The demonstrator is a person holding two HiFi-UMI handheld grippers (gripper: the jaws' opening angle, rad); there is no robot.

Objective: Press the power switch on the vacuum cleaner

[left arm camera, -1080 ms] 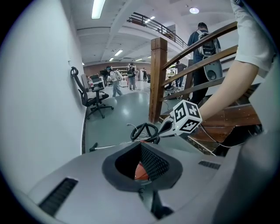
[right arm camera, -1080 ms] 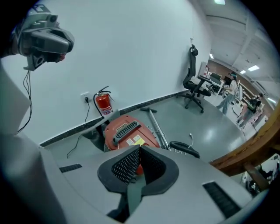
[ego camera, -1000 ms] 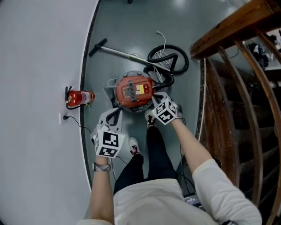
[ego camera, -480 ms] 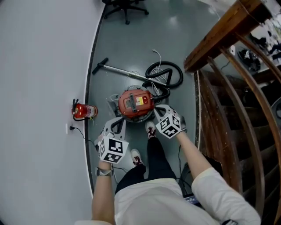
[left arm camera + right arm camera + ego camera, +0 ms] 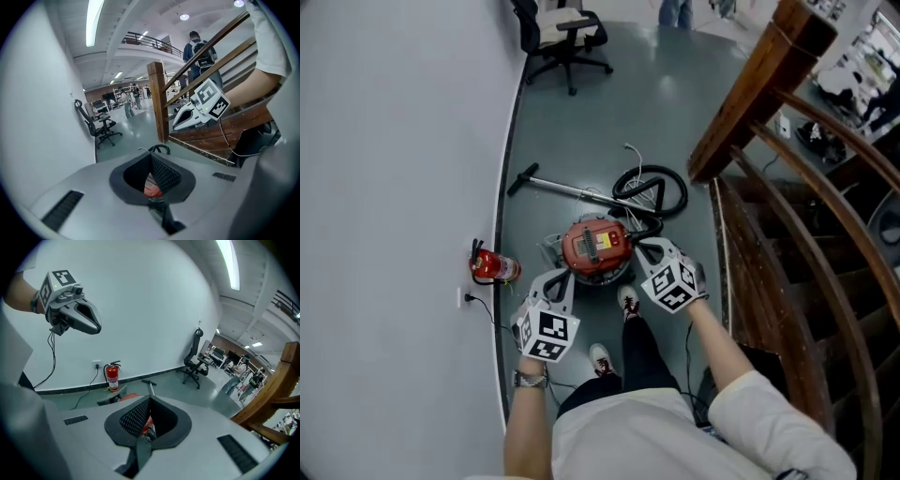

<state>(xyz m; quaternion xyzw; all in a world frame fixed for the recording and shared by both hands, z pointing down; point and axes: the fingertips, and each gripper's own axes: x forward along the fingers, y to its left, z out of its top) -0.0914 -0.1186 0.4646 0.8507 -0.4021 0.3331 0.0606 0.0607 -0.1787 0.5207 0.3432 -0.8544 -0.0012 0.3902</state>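
Two grippers, head view: the left gripper (image 5: pixel 560 279) and the right gripper (image 5: pixel 643 247) both point ahead and down toward the vacuum cleaner (image 5: pixel 597 247).
Vacuum cleaner, head view: a round red body on the grey floor (image 5: pixel 581 122), lying between the two sets of tips.
Around it, head view: the fire extinguisher (image 5: pixel 492 267) is at its 9 o'clock by the wall. The wand (image 5: pixel 562 187) and coiled hose (image 5: pixel 652 192) lie from its 11 to its 1 o'clock.
Bearing from left gripper: the vacuum cleaner lies at 1 o'clock, near but apart.
Bearing from right gripper: the vacuum cleaner lies at 9 o'clock, with the tips just beside its rim in this picture. This view does not show how high they hang above it.
Power switch: a grey and yellow top panel (image 5: pixel 598 241) shows, but the switch itself is too small to make out.
Left gripper view, jaws: pressed together with nothing between them. Red of the vacuum cleaner shows in the gap under the tips, at 6 o'clock. The right gripper shows at 2 o'clock, against the wooden stair (image 5: pixel 158 101).
Right gripper view, jaws: closed and empty. The red body shows beneath the tips, and the left gripper is up at 10 o'clock.
Likely nearer tool: the right gripper.
Coming move, as judged: bring the closed tips down and toward 9 o'clock onto the top panel.
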